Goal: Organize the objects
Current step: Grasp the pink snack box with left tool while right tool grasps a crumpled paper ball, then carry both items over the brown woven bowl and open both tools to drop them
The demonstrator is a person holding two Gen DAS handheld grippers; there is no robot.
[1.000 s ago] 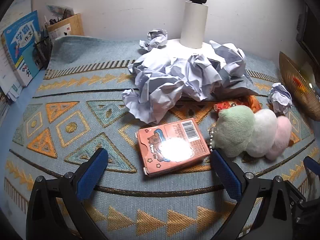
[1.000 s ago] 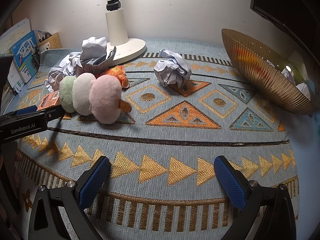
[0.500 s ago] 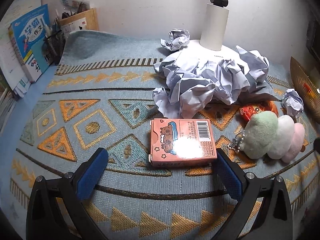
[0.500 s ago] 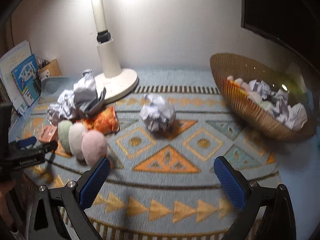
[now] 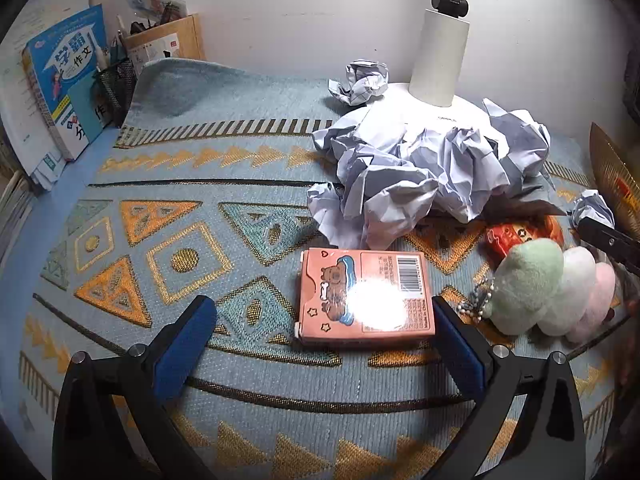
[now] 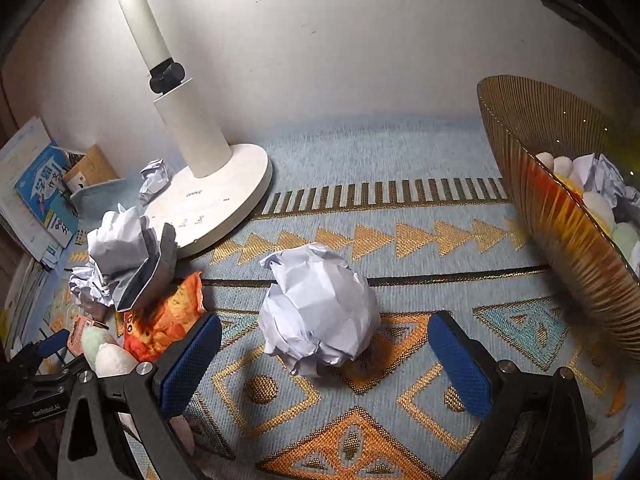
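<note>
Paper ball (image 6: 318, 308) sits on the mat (image 6: 400, 208) between my right claw's (image 6: 324, 354) wide fingers, untouched. Pink box (image 5: 366, 294) lies flat before my left claw (image 5: 324, 338), also wide, with the plush toy (image 5: 552, 290) just beside it.

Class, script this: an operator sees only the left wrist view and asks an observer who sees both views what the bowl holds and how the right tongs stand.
Operator: I see only the edge of the bowl. Is anything in it?
Observer: Yes. It holds crumpled paper and pale soft balls.
Operator: And the right tongs?
Observer: The right tongs are open. A paper ball lies on the mat, partly between their tips and not gripped.
</note>
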